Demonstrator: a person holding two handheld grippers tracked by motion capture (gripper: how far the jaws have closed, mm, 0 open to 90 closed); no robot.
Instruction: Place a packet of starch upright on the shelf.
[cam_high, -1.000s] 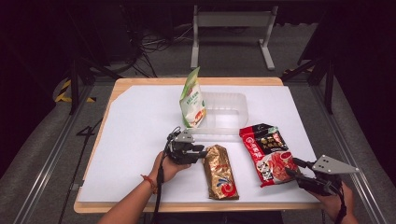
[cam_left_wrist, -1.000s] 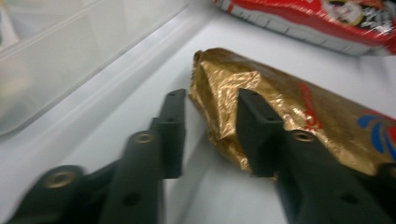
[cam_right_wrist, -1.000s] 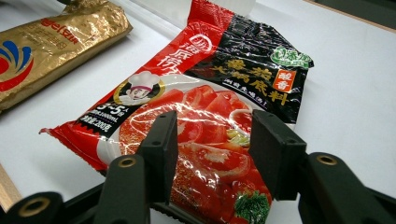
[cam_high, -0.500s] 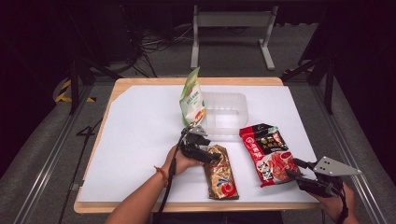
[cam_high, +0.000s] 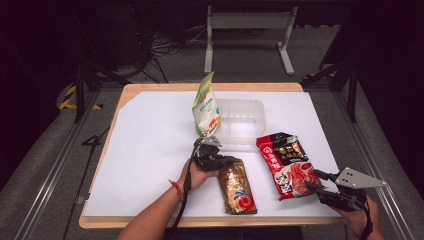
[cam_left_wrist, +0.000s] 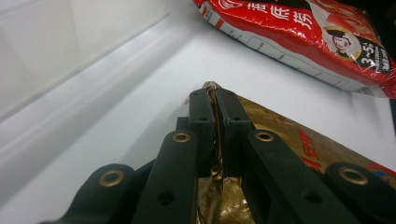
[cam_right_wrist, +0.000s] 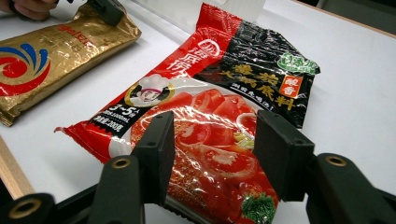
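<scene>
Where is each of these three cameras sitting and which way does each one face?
High view: above the person's side of the table, looking forward and down; both forearms enter from the bottom.
Left gripper view: rides the left gripper, looking along jaws that have just closed on the gold packet.
Right gripper view: rides the right gripper, looking between open jaws at the red packet.
Shared: the gold packet and the red packet appear in all three.

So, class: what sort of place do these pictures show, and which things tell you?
Probably a lab or studio bench for recording handling work, not a kitchen: a white-topped table on dark flooring, loose cables and a metal stand behind it, and food packets laid out, such as the red packet.
</scene>
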